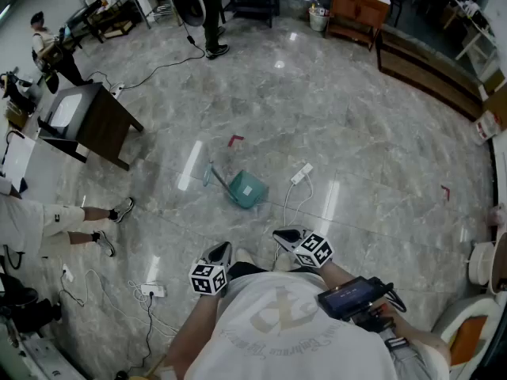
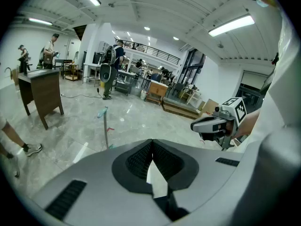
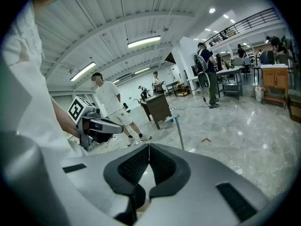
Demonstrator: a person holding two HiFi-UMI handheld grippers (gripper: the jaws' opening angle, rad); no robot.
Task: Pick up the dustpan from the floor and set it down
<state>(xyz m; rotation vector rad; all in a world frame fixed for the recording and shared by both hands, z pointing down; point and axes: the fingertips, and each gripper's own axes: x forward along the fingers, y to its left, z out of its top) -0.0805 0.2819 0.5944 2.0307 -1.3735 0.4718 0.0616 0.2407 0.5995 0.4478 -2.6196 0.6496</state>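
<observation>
Glossy grey marbled stone floor point(image 1: 356, 125). Standing on it mid-floor: teal plastic dustpan with long handle point(image 1: 246, 189). White power strip point(image 1: 302, 173) with cable just right of it. Red tape corner mark point(image 1: 235, 140) beyond. Dark brown wooden desk point(image 1: 99, 121) at left.

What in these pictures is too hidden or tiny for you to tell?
- Dustpan scoop: both gripper views, hidden behind the left claw and right claw bodies; only its handle shows.
- Power strip sockets: head view, too small.
- White-and-orange object: head view, cut off by the right edge.
</observation>
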